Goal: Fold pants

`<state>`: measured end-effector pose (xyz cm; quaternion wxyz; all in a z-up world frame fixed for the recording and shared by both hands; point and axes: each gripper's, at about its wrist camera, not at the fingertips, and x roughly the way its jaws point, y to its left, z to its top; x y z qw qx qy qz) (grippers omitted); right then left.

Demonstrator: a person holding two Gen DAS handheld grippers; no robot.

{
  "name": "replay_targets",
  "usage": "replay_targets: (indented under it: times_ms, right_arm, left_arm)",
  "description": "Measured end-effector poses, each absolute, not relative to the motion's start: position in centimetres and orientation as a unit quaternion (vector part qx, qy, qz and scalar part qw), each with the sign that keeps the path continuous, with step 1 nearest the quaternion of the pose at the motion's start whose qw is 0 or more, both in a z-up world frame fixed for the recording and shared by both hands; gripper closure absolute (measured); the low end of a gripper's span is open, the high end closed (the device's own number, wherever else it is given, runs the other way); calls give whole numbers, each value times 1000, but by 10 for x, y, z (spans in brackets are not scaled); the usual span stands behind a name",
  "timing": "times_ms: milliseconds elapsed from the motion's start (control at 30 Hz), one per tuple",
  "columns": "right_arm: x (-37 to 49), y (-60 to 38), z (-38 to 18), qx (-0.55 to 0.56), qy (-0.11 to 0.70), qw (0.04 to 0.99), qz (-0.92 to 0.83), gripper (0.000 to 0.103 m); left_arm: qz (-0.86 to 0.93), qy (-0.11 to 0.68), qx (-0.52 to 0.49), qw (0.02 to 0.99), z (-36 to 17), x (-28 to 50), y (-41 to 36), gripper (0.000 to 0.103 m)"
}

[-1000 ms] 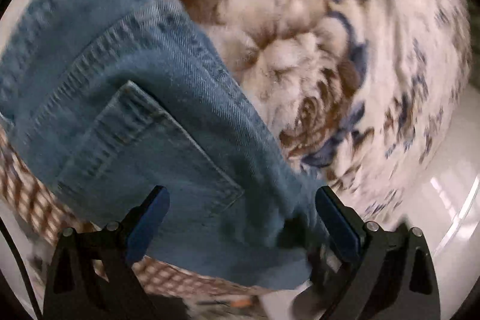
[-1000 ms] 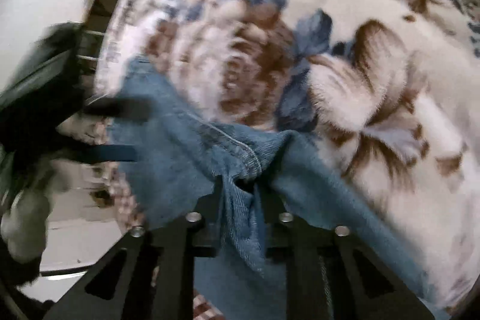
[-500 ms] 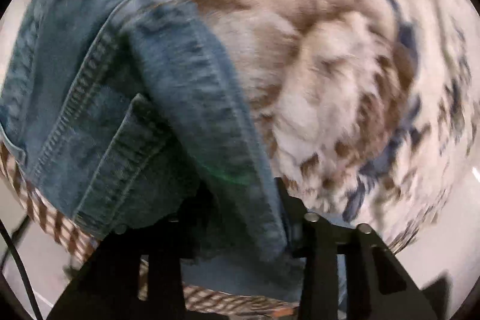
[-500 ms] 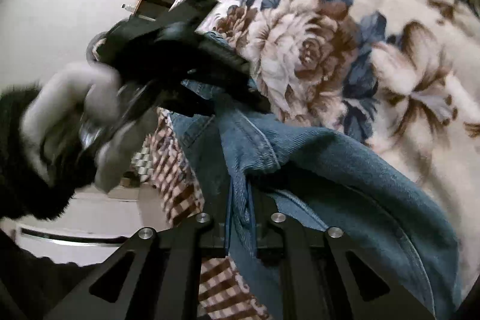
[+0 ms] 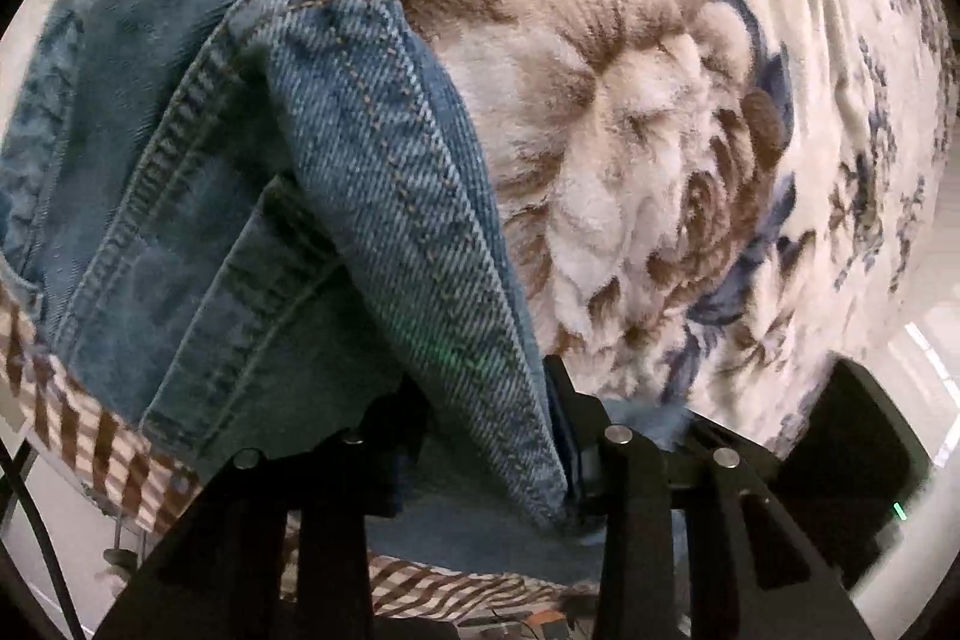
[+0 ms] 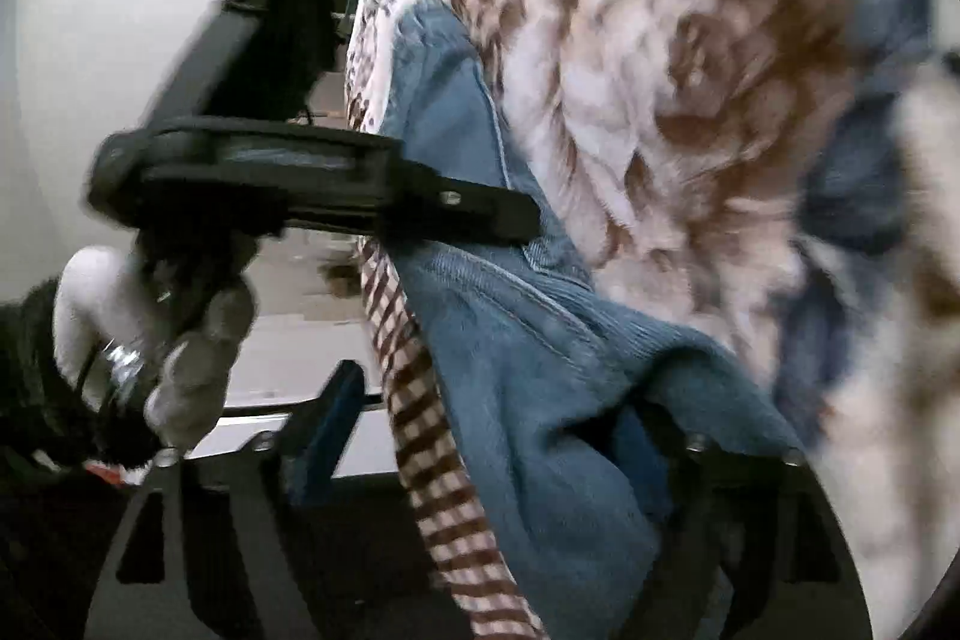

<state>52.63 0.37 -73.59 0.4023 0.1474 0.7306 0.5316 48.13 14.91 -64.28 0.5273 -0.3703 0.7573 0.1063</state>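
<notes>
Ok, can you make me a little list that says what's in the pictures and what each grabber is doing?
pants: blue jeans, lying at the blanket's edge
under them: fluffy flowered blanket over a brown checked cloth
left gripper: pinching a fold of the jeans
right gripper: jaws just opened wide, jeans bunched loosely between them
holding the left gripper: a gloved hand
</notes>
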Motion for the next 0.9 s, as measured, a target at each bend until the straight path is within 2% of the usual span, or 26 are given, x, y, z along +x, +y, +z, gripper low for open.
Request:
replay_targets:
  times_ms: [67, 133, 200, 267, 433, 500, 633, 667, 700, 767, 833, 867, 900]
  right_arm:
    - [528, 4, -745, 157, 737, 395, 526, 18]
    - [538, -13, -739, 201, 728, 395, 523, 30]
    - [556, -47, -724, 253, 701, 417, 520, 58]
    - [562, -66, -714, 262, 695, 422, 520, 59]
    - [542, -52, -729, 181, 743, 385, 517, 59]
    - [538, -37, -734, 147, 747, 401, 509, 59]
    - [544, -19, -750, 162, 746, 421, 490, 56]
    - [545, -11, -756, 166, 748, 415, 490, 53]
    - [542, 1, -760, 169, 753, 405, 491, 43]
    - [540, 17, -761, 156, 752, 398, 501, 29]
    - [539, 21, -756, 167, 747, 386, 514, 29]
    - [544, 15, -753, 183, 742, 384, 518, 35]
    - [550, 3, -748, 209, 732, 390, 519, 53]
  left_arm:
    - [109, 750, -377, 533, -643, 482, 164, 66]
    - [108, 749, -384, 530, -645, 482, 173, 59]
    - [109, 748, -387, 528, -647, 481, 180, 56]
    - [107, 748, -387, 528, -649, 481, 182, 55]
    - [111, 746, -388, 530, -651, 482, 178, 55]
    - [111, 745, -392, 529, -651, 480, 179, 55]
    - [108, 744, -396, 527, -654, 480, 180, 55]
    - [108, 745, -395, 527, -654, 481, 180, 55]
    - [108, 746, -393, 527, -655, 480, 178, 55]
    - [109, 747, -390, 527, -657, 481, 178, 55]
    - [111, 745, -395, 526, -658, 480, 179, 55]
    - [110, 743, -400, 525, -659, 480, 181, 55]
    - [110, 742, -402, 525, -660, 479, 181, 55]
